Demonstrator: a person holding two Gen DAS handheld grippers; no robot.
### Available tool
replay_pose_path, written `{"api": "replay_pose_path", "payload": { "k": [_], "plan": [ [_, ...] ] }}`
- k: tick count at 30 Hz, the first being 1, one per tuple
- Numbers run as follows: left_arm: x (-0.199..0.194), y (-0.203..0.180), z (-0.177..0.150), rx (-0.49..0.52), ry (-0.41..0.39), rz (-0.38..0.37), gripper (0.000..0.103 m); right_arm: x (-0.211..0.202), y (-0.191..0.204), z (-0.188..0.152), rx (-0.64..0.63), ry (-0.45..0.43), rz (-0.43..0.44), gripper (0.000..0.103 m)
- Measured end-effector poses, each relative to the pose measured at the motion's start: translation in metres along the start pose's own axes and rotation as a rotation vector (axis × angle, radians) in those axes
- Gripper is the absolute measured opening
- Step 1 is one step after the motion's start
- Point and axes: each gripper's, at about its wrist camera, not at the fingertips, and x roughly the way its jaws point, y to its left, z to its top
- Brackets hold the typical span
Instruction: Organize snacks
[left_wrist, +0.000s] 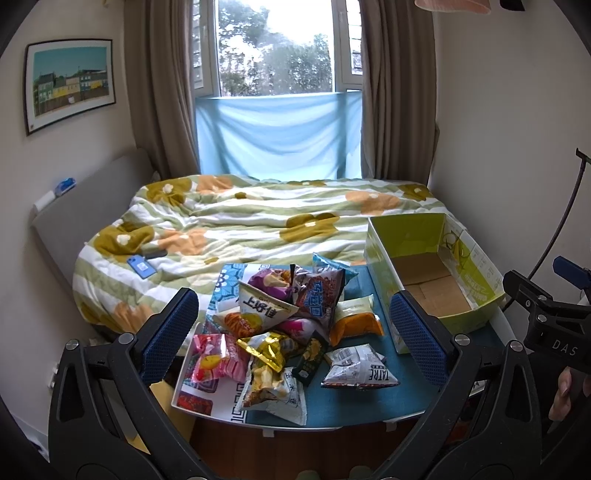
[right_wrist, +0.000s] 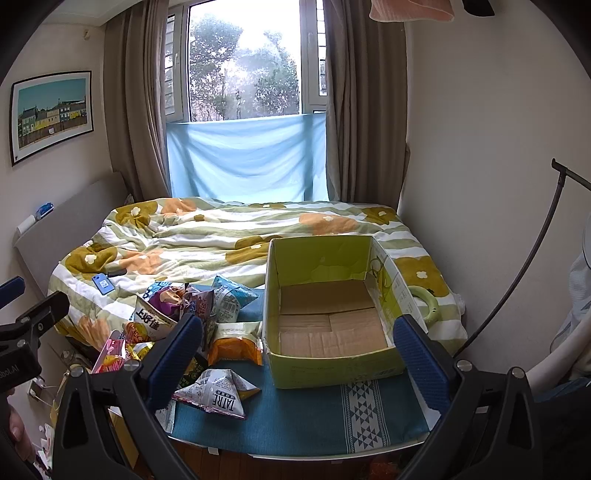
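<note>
Blue-padded fingers (left_wrist: 173, 328) of the left gripper (left_wrist: 295, 332) stand wide apart with nothing between them, held above the near edge of a small surface (left_wrist: 369, 406) covered in a teal cloth. Straight ahead of them lies a loose heap of snack packets (left_wrist: 280, 325) on the left half of that surface: a pink candy bag (left_wrist: 214, 358) at the near left, a gold-foil packet (left_wrist: 267, 350) beside it, a white triangular packet printed TATRE (left_wrist: 360, 367) lying apart toward the middle, and an orange packet (left_wrist: 356, 323) just behind that. To the right of the heap stands an open green cardboard box (left_wrist: 476, 314), its brown floor bare. From the right wrist view, the right gripper (right_wrist: 299, 354) is likewise spread fully, gripping nothing, and hangs in front of the box (right_wrist: 332, 373), which sits between its fingers (right_wrist: 417, 358) in the picture; the TATRE packet (right_wrist: 218, 393) lies low and left, near the left finger pad. Behind the surface is a bed with a flowered quilt (right_wrist: 229, 236), a blue phone (right_wrist: 102, 284) resting on it. A hand (left_wrist: 567, 395) holding the right gripper shows at the edge of the left view.
</note>
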Motion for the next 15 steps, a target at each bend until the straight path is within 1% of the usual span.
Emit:
{"api": "replay_pose_path", "payload": {
  "k": [15],
  "plan": [
    [-0.0003, 0.0, 0.0006, -0.003, 0.004, -0.001, 0.103, -0.0003, 0.0, 0.0004, 0.001, 0.001, 0.0, 0.103]
  ]
}}
